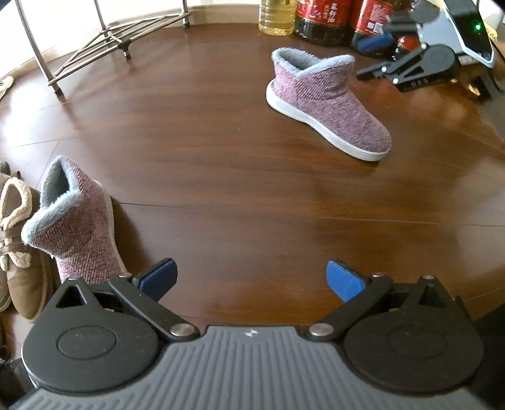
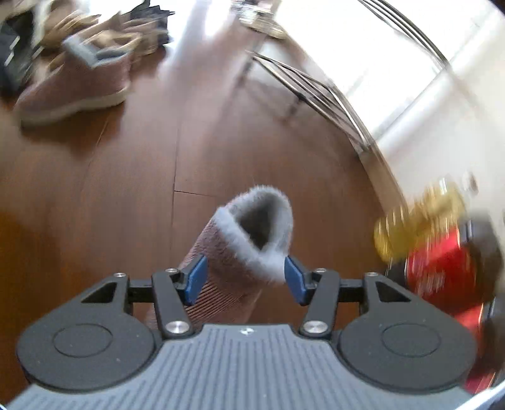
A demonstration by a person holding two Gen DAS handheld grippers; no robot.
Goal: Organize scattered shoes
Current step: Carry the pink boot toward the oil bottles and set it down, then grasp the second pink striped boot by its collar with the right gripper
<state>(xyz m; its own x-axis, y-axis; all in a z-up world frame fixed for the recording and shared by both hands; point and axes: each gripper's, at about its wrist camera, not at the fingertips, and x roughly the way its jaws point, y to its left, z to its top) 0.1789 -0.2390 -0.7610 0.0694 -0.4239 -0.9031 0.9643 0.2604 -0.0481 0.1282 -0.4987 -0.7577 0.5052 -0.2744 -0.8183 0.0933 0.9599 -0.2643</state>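
Two mauve knit ankle slippers with grey fleece lining lie on the brown wood floor. One slipper (image 1: 328,101) stands at the far right in the left wrist view, and the right gripper (image 1: 378,56) is open just behind its collar. The other slipper (image 1: 75,227) stands at the near left beside brown fleece-lined boots (image 1: 19,252). My left gripper (image 1: 249,277) is open and empty above bare floor. In the right wrist view the right gripper (image 2: 246,277) has its blue pads either side of the first slipper's collar (image 2: 252,239), apart from it. The other slipper (image 2: 79,85) is blurred at top left.
A metal shoe rack (image 1: 104,41) stands at the far left by the wall; it also shows in the right wrist view (image 2: 315,91). A yellow oil bottle (image 1: 277,15) and red-labelled dark bottles (image 1: 325,19) stand at the back right. Dark shoes (image 2: 19,47) pile beyond the boots.
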